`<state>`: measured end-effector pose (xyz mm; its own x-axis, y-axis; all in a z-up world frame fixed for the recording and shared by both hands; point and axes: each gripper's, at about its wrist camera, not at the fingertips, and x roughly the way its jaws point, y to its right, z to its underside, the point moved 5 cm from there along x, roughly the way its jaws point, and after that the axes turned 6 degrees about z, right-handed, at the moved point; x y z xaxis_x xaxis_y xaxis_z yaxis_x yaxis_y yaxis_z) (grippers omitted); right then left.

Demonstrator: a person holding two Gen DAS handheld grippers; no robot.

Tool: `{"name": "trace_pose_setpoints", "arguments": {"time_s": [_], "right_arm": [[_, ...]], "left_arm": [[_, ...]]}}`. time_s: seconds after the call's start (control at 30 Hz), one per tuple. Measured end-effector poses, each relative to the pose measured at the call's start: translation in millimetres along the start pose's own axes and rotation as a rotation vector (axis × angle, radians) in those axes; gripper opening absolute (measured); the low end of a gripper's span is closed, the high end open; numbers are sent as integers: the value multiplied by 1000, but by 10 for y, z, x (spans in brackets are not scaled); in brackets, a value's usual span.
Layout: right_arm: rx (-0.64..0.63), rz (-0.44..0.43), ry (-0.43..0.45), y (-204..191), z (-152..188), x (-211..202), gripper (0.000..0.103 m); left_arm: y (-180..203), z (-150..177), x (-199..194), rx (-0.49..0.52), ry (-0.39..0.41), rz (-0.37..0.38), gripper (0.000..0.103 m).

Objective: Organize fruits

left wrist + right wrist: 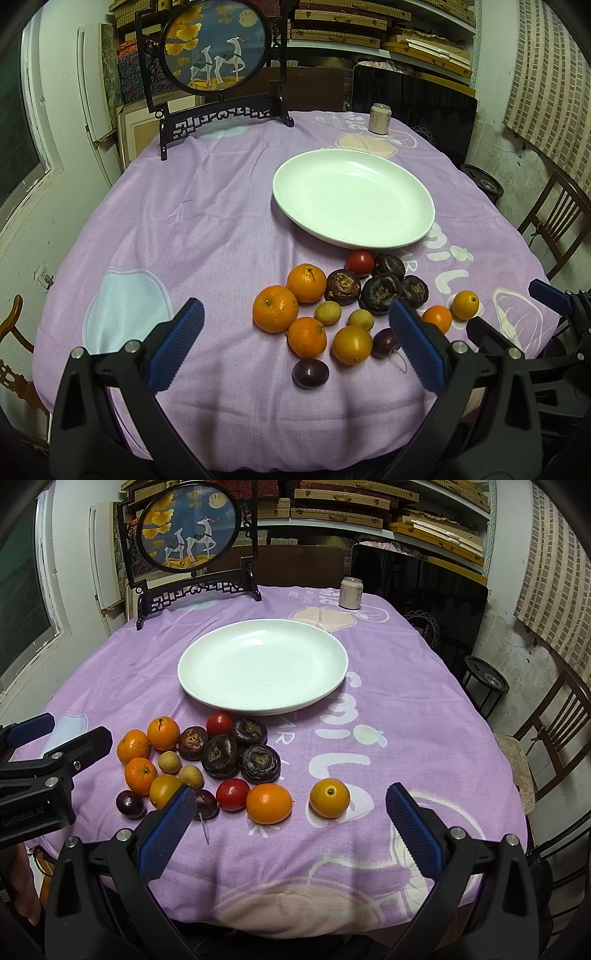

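Note:
An empty white plate sits mid-table on the purple cloth. In front of it lie several fruits: oranges, dark water chestnuts, red tomatoes, purple grapes and small yellow fruits. One orange lies apart to the right. My left gripper is open, low over the near fruits. My right gripper is open and empty in front of the right-hand oranges; it also shows in the left wrist view.
A framed deer picture on a black stand stands at the table's back left. A drink can stands at the back right. Wooden chairs and a small stool are to the right.

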<state>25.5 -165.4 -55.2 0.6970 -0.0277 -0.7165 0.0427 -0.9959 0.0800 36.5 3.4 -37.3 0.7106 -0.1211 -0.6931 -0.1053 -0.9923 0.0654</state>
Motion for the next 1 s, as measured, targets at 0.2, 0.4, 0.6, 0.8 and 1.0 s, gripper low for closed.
{"name": "trace_pose_setpoints", "arguments": {"time_s": [0.2,0.4,0.6,0.8,1.0], "right_arm": [[0,0,0,-5,4,2,102],[0,1,-1,-6,0,0,102],[-2,-1,1,-15,5,3,102],[-2,0,0,-17,2,1,102],[-3,0,0,-28,9,4,102]], "left_arm": [[-10,7,-3,-2,-2,1,101],[-12,7,-1,-2,-2,3,101],[-13,8,-1,-4,-3,3,101],[-9,4,-1,-4,-3,3,101],[-11,5,0,-5,-4,3,101]]}}
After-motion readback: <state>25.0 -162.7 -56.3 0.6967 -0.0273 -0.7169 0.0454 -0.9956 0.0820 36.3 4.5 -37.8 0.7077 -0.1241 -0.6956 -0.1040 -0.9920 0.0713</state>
